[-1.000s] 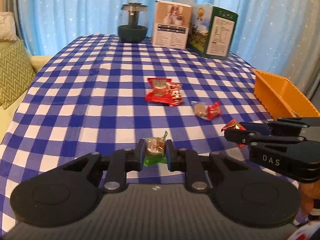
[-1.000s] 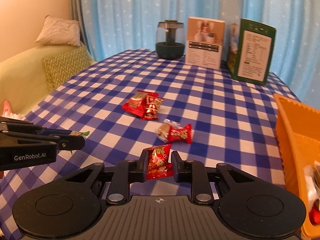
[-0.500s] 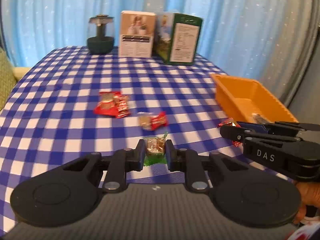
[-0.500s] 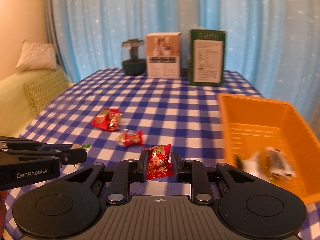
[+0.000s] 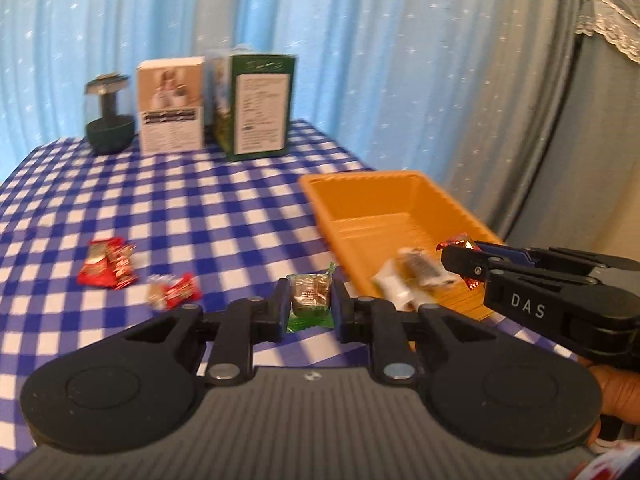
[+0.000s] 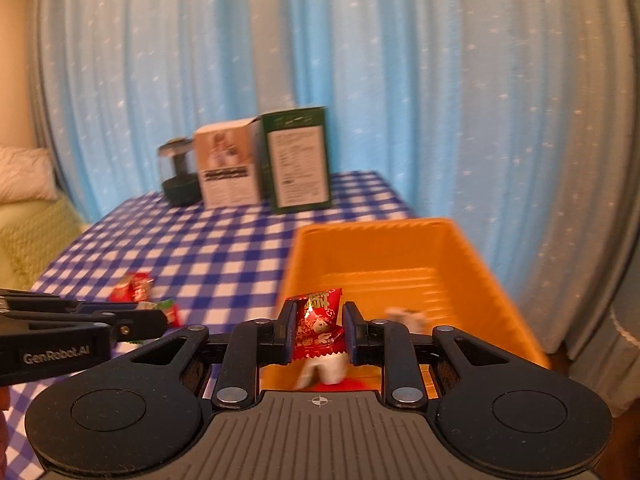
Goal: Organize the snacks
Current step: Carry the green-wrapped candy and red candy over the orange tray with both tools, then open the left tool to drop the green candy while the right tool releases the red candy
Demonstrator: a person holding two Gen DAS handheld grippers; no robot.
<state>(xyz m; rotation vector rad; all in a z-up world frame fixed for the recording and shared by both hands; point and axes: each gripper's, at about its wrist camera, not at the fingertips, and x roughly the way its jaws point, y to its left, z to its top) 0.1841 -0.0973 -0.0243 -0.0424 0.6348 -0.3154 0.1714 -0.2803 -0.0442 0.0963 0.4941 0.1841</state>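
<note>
Snacks lie on a table with a blue and white checked cloth (image 5: pixel 224 208). Far at the back on the left stands a dark round jar (image 5: pixel 109 120). Next to it is a white box (image 5: pixel 170 106), and just right of that a green box (image 5: pixel 256 106). Blue curtains (image 5: pixel 360 40) hang behind them.

On the cloth, to the left, lie two red packets (image 5: pixel 107 268) touching each other. A little to the right is a small candy with a red end (image 5: pixel 174 292).

In the middle, the left gripper (image 5: pixel 310 300) is closed on a candy in a green wrapper (image 5: pixel 310 300). It holds the candy up above the cloth, just left of the orange bin (image 5: pixel 360 192).

The orange bin sits on the right side of the table. Inside it lie a few wrapped snacks (image 5: pixel 416 272), blurry, some white and some dark. In the right wrist view a white snack (image 6: pixel 324 370) shows at the near end of the bin.

The right gripper (image 6: pixel 318 332) is squeezed tight on a red packet (image 6: pixel 318 324). It holds the packet above the near end of the orange bin (image 6: pixel 472 248). In the left wrist view, the right gripper (image 5: pixel 464 258) reaches in from the right, with the red packet (image 5: pixel 460 242) at its tips over the bin.
</note>
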